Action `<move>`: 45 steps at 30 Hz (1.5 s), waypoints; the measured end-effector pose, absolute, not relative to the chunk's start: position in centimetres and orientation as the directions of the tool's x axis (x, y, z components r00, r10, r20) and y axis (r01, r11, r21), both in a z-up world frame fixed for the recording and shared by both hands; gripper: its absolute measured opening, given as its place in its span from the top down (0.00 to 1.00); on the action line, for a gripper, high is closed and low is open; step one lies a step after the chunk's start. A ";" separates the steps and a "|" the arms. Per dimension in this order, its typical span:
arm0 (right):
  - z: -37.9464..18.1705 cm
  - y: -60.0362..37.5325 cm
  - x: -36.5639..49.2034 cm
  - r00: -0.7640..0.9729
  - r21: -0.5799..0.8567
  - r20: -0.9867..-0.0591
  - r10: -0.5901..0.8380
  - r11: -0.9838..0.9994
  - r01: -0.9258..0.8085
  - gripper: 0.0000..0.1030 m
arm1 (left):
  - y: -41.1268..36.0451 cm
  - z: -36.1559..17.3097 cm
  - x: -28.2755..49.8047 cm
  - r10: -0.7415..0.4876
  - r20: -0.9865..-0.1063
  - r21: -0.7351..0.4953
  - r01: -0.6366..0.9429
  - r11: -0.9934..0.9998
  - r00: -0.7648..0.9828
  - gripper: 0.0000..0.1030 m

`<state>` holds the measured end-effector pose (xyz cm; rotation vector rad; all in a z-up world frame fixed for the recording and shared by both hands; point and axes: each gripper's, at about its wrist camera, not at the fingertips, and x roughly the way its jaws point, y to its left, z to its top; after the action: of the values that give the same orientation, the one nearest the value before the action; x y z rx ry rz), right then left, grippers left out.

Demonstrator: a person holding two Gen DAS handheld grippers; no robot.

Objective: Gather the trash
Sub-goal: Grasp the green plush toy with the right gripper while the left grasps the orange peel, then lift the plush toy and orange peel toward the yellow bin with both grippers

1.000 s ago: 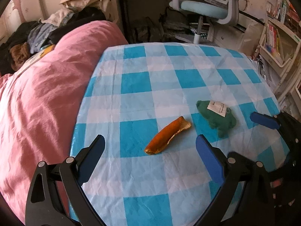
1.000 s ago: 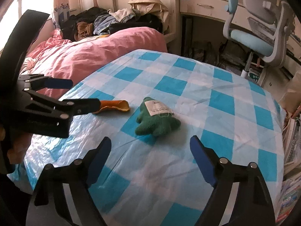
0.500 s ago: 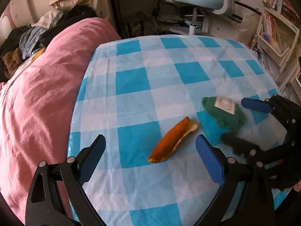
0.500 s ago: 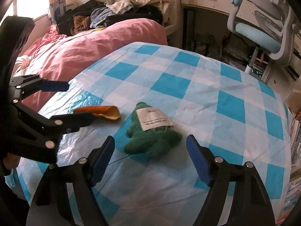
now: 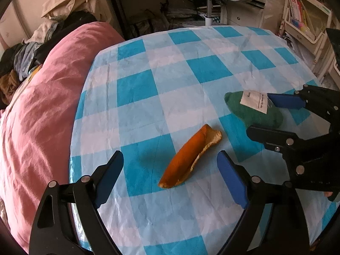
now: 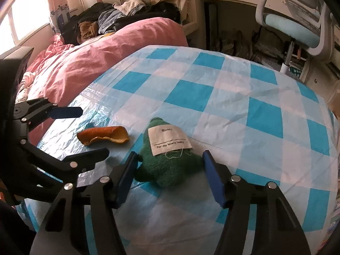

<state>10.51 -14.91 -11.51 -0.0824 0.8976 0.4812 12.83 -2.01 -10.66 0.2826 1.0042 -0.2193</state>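
On the bench [image 5: 161, 110], under its wrinkled blue-and-white checked plastic cover, two small things lie side by side, near the edge that runs along a bed. The pink duvet [image 5: 42, 110] on that bed is heaped high, with a pile of clothes [image 6: 119, 21] at its far end, and a pale blue office chair [image 6: 297, 27] stands beyond the bench by a bookshelf [image 5: 303, 14].

Here's the green soft toy [image 6: 167, 170], fuzzy and lumpy, with a white cloth label [image 6: 167, 140] stitched on top that reads "Name:" and a line of script; loose thread hangs from the label's lower edge. The right claw [image 6: 170, 174] has come in around it and its jaws have just been closing, blue pads flanking the toy on both sides, the left pad right at the fuzz, the right pad at or just off its flank. Whether they press on it yet, I cannot tell.

Just beside the toy, towards the bed, lies the orange peel [image 5: 189, 159], a long curled strip, bright orange outside, paler and yellowish along the inner rim, flat on a blue square. The left claw [image 5: 170, 176] hangs over it, jaws spread wide though they have just been closing a little, the peel between the pads and clear of both.

No bin or other container is in sight in either view.
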 end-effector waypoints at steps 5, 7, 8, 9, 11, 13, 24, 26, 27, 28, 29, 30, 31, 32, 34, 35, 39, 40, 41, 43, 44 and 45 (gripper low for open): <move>-11.5 -14.9 10.4 0.511 0.138 -0.771 0.379 0.883 -0.448 0.56 | -2.7 -10.8 13.1 -0.057 -0.845 0.140 0.323 0.936 0.532 0.20; -11.5 -15.0 10.4 0.511 0.140 -0.770 0.382 0.883 -0.449 0.58 | -2.8 -10.8 13.3 -0.065 -0.845 0.134 0.327 0.935 0.531 0.22; -11.4 -15.0 10.4 0.510 0.141 -0.770 0.383 0.882 -0.449 0.59 | -2.9 -10.8 13.3 -0.067 -0.844 0.133 0.328 0.935 0.532 0.24; -11.4 -15.0 10.3 0.509 0.144 -0.770 0.384 0.882 -0.448 0.60 | -3.0 -10.8 13.3 -0.070 -0.844 0.130 0.330 0.935 0.532 0.25; -11.4 -15.1 10.2 0.507 0.146 -0.771 0.385 0.882 -0.448 0.60 | -3.0 -10.7 13.3 -0.092 -0.847 0.110 0.341 0.934 0.524 0.36; -11.4 -15.1 10.2 0.504 0.149 -0.773 0.385 0.882 -0.446 0.60 | -3.3 -10.7 13.1 -0.117 -0.852 0.085 0.355 0.931 0.511 0.47; -10.0 -16.1 6.3 0.516 0.157 -0.767 0.382 0.891 -0.425 0.60 | -2.6 -9.9 10.3 -0.096 -0.871 0.071 0.316 0.946 0.481 0.84; -9.7 -16.4 5.5 0.521 0.160 -0.763 0.382 0.893 -0.420 0.60 | -2.3 -9.3 9.2 -0.100 -0.868 0.060 0.302 0.951 0.486 0.84; -9.4 -16.6 4.8 0.527 0.163 -0.759 0.383 0.895 -0.415 0.60 | -2.3 -9.1 8.7 -0.099 -0.867 0.060 0.298 0.953 0.489 0.84; -9.3 -16.7 4.4 0.530 0.165 -0.757 0.383 0.896 -0.412 0.60 | -2.2 -8.9 8.1 -0.097 -0.864 0.060 0.292 0.955 0.495 0.84; -9.2 -16.7 3.9 0.533 0.166 -0.755 0.382 0.897 -0.409 0.60 | -2.1 -8.7 7.4 -0.093 -0.861 0.062 0.285 0.957 0.500 0.84; -9.2 -16.9 3.3 0.536 0.166 -0.754 0.380 0.899 -0.405 0.60 | -2.0 -8.5 6.7 -0.087 -0.858 0.067 0.278 0.958 0.506 0.84; -9.2 -16.9 3.0 0.537 0.165 -0.754 0.379 0.900 -0.403 0.60 | -1.9 -8.3 6.3 -0.083 -0.856 0.070 0.273 0.959 0.511 0.84; -9.1 -17.0 2.5 0.539 0.164 -0.753 0.377 0.902 -0.400 0.60 | -1.7 -8.0 5.6 -0.077 -0.852 0.074 0.263 0.962 0.518 0.84; -8.8 -17.3 1.5 0.547 0.166 -0.748 0.376 0.904 -0.394 0.59 | -1.3 -7.5 4.5 -0.071 -0.844 0.072 0.243 0.967 0.532 0.84; -8.7 -17.4 1.2 0.549 0.167 -0.747 0.375 0.905 -0.392 0.59 | -1.1 -7.2 4.0 -0.070 -0.840 0.069 0.234 0.970 0.538 0.84; -8.2 -18.0 -0.5 0.568 0.176 -0.731 0.379 0.909 -0.379 0.59 | -0.1 -6.0 2.1 -0.073 -0.818 0.047 0.192 0.980 0.571 0.84; -8.1 -18.1 -0.8 0.573 0.179 -0.726 0.381 0.909 -0.377 0.59 | 0.1 -5.6 1.7 -0.069 -0.810 0.046 0.181 0.982 0.582 0.84; -8.0 -18.1 -1.1 0.577 0.182 -0.721 0.384 0.908 -0.377 0.59 | 0.3 -5.3 1.2 -0.069 -0.803 0.043 0.173 0.984 0.592 0.84; -7.7 -18.2 -1.9 0.589 0.192 -0.704 0.397 0.905 -0.381 0.59 | 0.6 -4.6 0.6 -0.073 -0.790 0.034 0.162 0.986 0.609 0.84; -7.4 -18.2 -2.4 0.598 0.196 -0.691 0.406 0.901 -0.386 0.59 | 0.7 -4.3 0.1 -0.076 -0.783 0.030 0.159 0.987 0.618 0.84; -7.3 -18.2 -2.7 0.605 0.196 -0.682 0.411 0.900 -0.390 0.58 | 0.7 -4.0 -0.3 -0.078 -0.776 0.027 0.156 0.987 0.626 0.84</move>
<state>-2.73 -18.23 -7.29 0.0282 0.7963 0.4631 -0.25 0.70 -4.00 0.0952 0.8851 -0.1345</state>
